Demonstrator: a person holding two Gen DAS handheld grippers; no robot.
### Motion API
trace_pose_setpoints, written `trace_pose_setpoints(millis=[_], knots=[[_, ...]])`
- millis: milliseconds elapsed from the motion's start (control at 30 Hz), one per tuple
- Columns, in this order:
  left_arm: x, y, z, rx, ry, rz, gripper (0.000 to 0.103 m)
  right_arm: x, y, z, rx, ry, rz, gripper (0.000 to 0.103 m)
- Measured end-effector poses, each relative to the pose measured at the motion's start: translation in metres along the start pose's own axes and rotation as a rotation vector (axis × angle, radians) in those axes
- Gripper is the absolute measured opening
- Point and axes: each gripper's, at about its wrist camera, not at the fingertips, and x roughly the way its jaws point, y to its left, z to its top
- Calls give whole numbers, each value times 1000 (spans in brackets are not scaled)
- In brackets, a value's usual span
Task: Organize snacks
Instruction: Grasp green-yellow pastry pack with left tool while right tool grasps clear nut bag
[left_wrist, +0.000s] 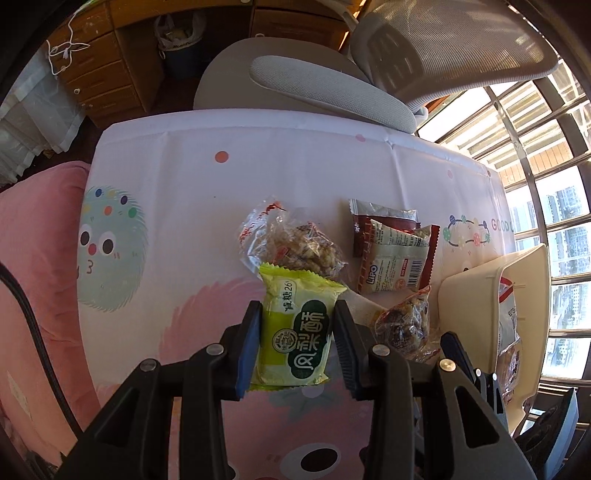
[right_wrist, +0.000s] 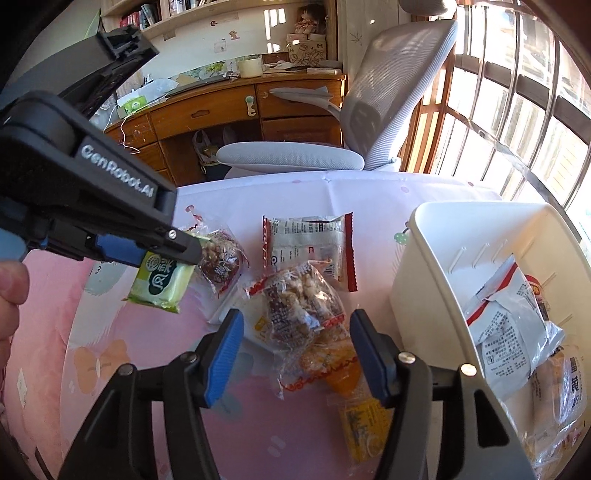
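The table (left_wrist: 192, 177) with the cartoon cloth carries the loose snacks, and the cream bin (right_wrist: 443, 236) at its right side already holds several packets. Your left gripper (left_wrist: 297, 325) pinches the green pastry packet (left_wrist: 295, 332) and holds it above the cloth. Your right gripper (right_wrist: 295, 354) stands spread over the clear nut-snack bag (right_wrist: 299, 302), its pads not touching it.

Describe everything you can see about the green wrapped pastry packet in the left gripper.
The green plastic pastry packet is a sealed, pillow-shaped wrapper, lime green with a dark green label, white characters and crimped ends. The left gripper clamps its sides between blue pads, holding it roughly upright, lifted clear of the pink patterned tablecloth. Nothing else touches it.
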Motion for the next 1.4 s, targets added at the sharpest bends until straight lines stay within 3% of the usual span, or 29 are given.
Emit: trace_pose_setpoints(millis=[567,833,967,1167,1367,1400], knots=[[-38,36,-31,-70,-30,23,37,30,6,21,-37,43,-48,63],[-64,39,-41,-83,-54,12,37,32,11,27,-123,167,-36,63],[-74,40,-45,-92,-67,8,37,36,23,28,-237,213,-66,65],[-88,42,-54,-104,-81,4,37,43,27,36,-265,272,-96,64],[-102,44,-63,-112,-99,2,37,41,22,38,-249,303,-115,52],[-104,45,-65,-113,-102,3,37,42,21,36,-249,319,-121,41]])
